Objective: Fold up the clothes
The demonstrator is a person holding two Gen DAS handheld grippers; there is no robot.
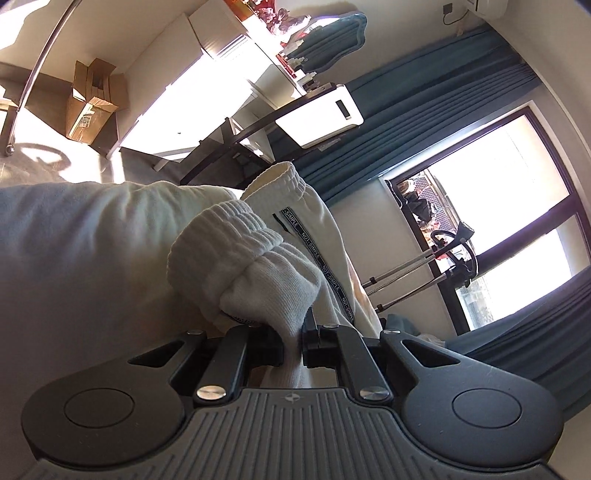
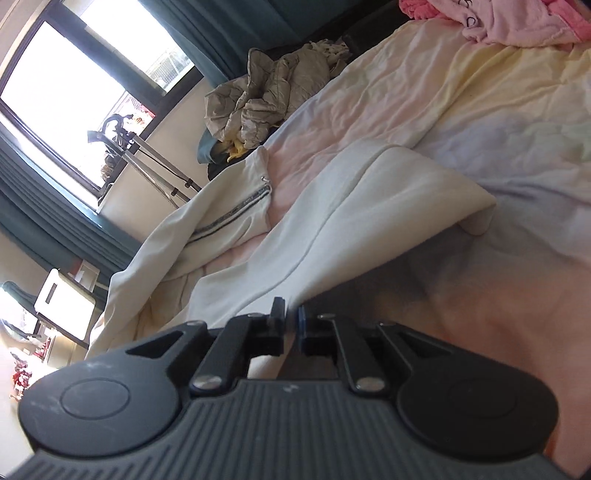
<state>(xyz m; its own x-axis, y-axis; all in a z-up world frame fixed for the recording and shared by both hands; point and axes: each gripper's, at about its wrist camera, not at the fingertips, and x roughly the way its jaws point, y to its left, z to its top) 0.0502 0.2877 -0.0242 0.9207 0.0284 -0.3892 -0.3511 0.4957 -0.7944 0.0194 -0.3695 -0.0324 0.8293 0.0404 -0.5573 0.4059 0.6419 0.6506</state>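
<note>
A cream-white zip jacket (image 2: 332,218) lies partly on the bed, its zipper (image 2: 236,210) toward the window. My right gripper (image 2: 291,325) is shut on the jacket's lower edge, low over the bed. In the left wrist view my left gripper (image 1: 293,332) is shut on a ribbed cuff (image 1: 243,254) of the same jacket (image 1: 92,251) and holds it lifted, bunched in front of the camera. A black "NOT SIMPLE" zipper tape (image 1: 317,258) runs down the fabric.
The bed sheet (image 2: 461,110) is pastel pink, yellow and lilac. A pink garment (image 2: 517,18) lies at the far corner. A crumpled grey-beige pile (image 2: 269,92) sits at the bed's edge. Teal curtains (image 1: 424,110), a window (image 1: 517,206), a cardboard box (image 1: 92,99) and a desk (image 1: 258,125) stand around.
</note>
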